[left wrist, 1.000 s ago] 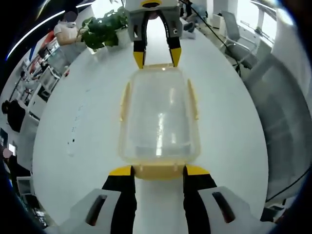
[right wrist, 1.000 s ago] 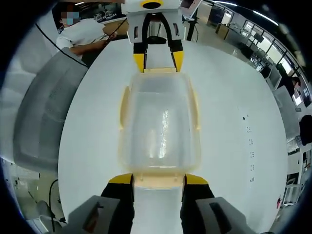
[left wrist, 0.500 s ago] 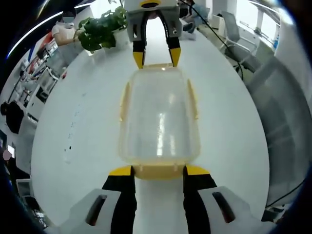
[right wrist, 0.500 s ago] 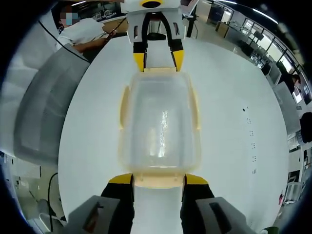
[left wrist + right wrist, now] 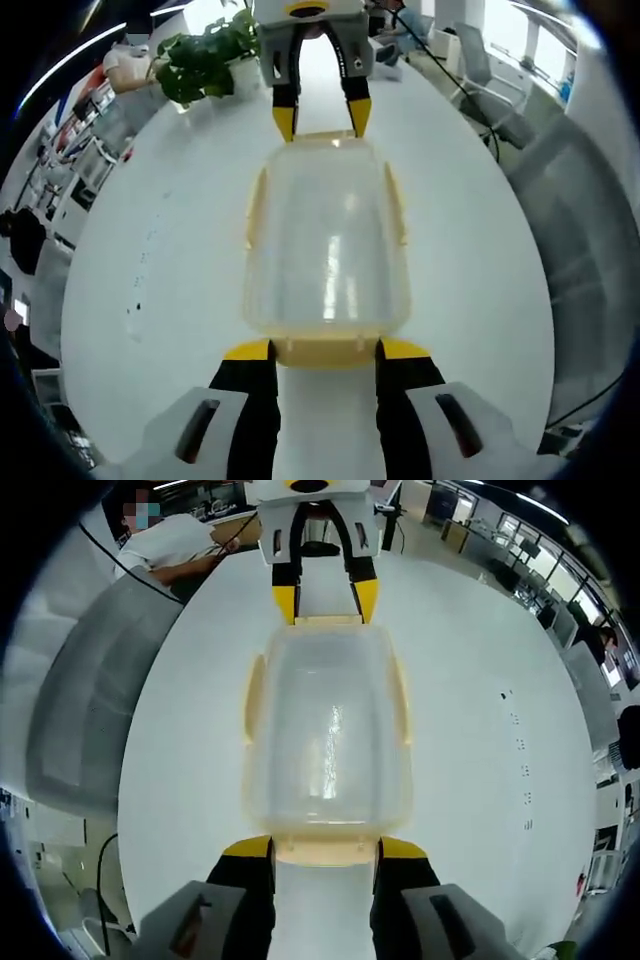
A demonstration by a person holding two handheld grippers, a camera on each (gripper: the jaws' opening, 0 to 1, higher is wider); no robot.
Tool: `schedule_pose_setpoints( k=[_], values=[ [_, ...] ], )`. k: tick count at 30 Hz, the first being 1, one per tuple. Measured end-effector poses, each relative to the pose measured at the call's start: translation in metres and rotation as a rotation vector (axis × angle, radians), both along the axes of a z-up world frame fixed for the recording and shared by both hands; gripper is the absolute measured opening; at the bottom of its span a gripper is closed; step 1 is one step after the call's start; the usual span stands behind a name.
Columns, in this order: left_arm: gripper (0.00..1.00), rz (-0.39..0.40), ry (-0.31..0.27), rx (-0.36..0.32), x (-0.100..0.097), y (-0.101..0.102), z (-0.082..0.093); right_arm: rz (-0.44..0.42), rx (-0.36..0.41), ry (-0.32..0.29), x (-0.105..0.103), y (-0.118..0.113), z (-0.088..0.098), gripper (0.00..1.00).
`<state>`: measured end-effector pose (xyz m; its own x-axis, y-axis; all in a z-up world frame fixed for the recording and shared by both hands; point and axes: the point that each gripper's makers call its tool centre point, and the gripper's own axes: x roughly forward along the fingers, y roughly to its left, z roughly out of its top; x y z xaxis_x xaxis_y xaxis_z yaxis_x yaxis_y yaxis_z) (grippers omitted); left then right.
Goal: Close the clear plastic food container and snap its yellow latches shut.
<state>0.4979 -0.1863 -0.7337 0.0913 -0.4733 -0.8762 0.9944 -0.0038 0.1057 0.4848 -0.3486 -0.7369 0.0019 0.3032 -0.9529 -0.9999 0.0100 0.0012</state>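
**Both hand-held grippers at the ends of the container**

In the left gripper view we see the clear plastic food container point(image 5: 327, 245) lying lengthwise on the white surface point(image 5: 150, 250), its lid on. Our left hand-held gripper point(image 5: 325, 350) has its two yellow-tipped jaws spread about as wide as the near end, one tip at each side of the yellow latch point(image 5: 325, 352) there. We cannot tell whether the tips press on the container or just stand beside it. At the far end the right hand-held gripper point(image 5: 322, 118) faces us, its jaws likewise apart, tips at the container's far edge. Yellow latches also run along the two long sides point(image 5: 257, 205). A potted green plant point(image 5: 200, 60) stands on the surface well beyond the container, and an office chair point(image 5: 480, 75) is off to the side.

The right gripper view gives the mirror picture: the container point(image 5: 325, 735) between the right hand-held gripper point(image 5: 325, 848) near us and the left hand-held gripper point(image 5: 325, 600) at the far end, jaws apart in both. A person in a white shirt point(image 5: 175, 545) sits past the surface's edge.
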Motion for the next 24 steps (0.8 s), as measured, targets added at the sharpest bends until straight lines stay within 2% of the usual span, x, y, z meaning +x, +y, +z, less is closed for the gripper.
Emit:
schedule_pose_setpoints(
  k=[9,24],
  values=[
    [0.35,0.002,0.013,-0.007,0.0019,0.0001,-0.0048,-0.004,-0.003,0.009,0.0027,-0.0001,-0.0069,0.35],
    [0.35,0.004,0.037,-0.019,-0.0006,0.0025,-0.0058,-0.004,0.006,0.027,0.0003,0.0018,-0.0047,0.35]
  ],
)
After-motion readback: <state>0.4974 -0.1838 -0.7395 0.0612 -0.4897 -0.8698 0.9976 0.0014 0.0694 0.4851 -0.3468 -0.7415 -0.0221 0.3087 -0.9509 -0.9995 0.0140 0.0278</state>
